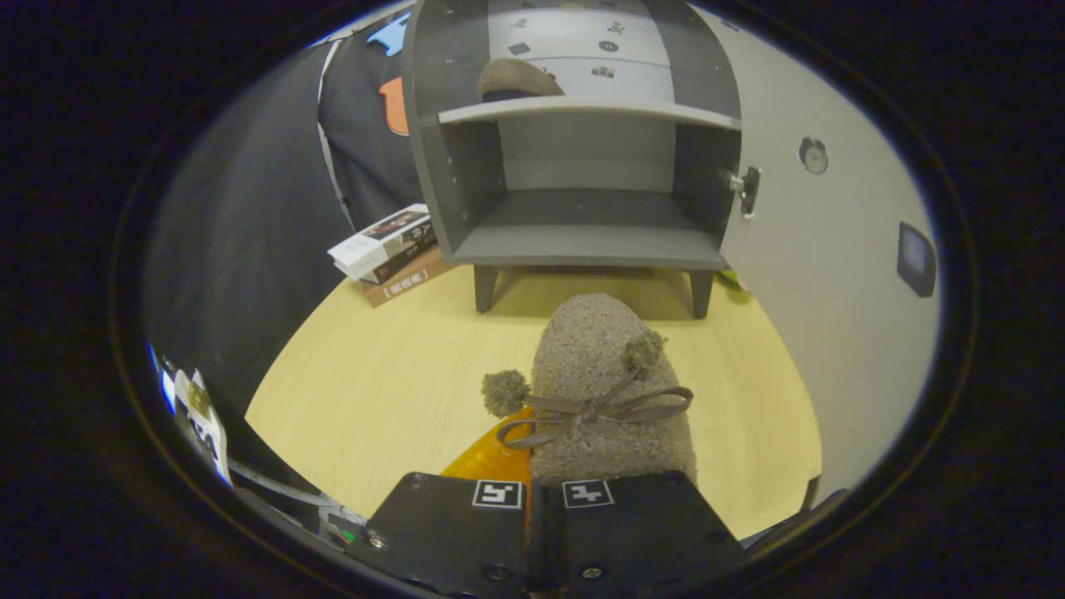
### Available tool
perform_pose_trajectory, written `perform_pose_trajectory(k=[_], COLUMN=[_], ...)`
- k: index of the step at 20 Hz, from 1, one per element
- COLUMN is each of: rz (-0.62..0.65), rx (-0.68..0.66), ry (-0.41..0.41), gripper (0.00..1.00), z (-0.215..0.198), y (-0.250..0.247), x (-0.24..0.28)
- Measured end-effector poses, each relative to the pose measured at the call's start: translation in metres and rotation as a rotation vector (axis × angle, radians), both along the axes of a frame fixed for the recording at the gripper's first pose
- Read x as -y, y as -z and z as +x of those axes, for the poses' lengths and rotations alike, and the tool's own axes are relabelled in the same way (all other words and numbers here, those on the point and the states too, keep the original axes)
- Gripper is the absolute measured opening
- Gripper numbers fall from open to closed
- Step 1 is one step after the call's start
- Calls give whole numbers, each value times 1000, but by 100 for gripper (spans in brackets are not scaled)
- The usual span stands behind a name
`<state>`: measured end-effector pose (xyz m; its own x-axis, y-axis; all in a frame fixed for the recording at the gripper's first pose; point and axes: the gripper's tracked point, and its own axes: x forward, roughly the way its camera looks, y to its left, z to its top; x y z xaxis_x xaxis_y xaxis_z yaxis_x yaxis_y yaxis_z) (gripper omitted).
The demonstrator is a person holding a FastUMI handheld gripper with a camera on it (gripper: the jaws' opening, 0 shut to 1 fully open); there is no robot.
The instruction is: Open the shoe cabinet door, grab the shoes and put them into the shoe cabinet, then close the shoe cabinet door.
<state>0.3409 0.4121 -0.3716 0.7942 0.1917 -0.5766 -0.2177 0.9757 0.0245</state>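
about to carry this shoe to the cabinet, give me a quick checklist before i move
1. Cabinet door open: ok, swung aside.
2. Lower shelf free: ok.
3. Upper shelf taken: ok, one shoe lies there.
4. Gripper closed on the fuzzy shoe: ok, fingers nearly together at its heel.
5. Grip firm: cannot tell.
6. Books off the path: ok, left of the cabinet.

Staged test booth, mock home entryway on a tabletop.
Small grey shoe cabinet [582, 166] on short legs sits on a pale wood tabletop [374, 374], door [832, 249] swung open, one fuzzy slipper [516, 79] on its upper shelf. Black cloth wall behind, stack of books [387, 249] beside the cabinet. Props laid out, not lived-in.
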Motion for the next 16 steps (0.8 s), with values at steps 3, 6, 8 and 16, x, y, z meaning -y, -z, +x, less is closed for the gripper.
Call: perform_pose_trajectory(k=[3,6,8,16], rz=[-8,3,15,28], rx=[102,188,223,382], ry=[-6,-15,-15,-12], gripper=[5,5,5,5], z=[1,4,8,61], y=[-54,-110,-141,-236], x=[0,-4,-6,-20])
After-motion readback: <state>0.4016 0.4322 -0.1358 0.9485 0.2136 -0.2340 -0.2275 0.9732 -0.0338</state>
